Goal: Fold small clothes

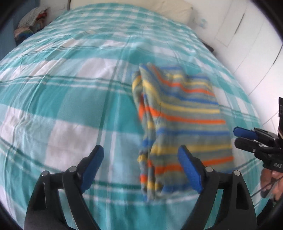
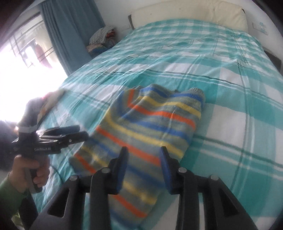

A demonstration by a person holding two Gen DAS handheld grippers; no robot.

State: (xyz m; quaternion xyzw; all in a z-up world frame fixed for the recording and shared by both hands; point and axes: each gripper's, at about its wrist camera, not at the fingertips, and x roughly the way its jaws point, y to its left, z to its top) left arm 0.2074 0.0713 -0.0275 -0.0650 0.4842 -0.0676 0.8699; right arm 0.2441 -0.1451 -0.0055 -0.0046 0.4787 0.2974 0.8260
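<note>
A small knit garment with orange, yellow, blue and grey stripes [image 1: 184,120] lies folded on the teal and white checked bedspread [image 1: 70,99]. It also shows in the right wrist view [image 2: 146,127]. My left gripper [image 1: 141,159] is open and empty, held above the bed with its right finger over the garment's near edge. It shows from the side in the right wrist view [image 2: 79,131]. My right gripper [image 2: 143,161] is open and empty, just above the garment's near part. It shows at the right edge of the left wrist view [image 1: 237,136].
A pile of clothes [image 2: 102,40] sits beside the bed's far left corner by a blue curtain [image 2: 70,30] and a bright window. A cream pillow [image 2: 203,16] lies at the head. White cupboards [image 1: 247,35] stand along the right.
</note>
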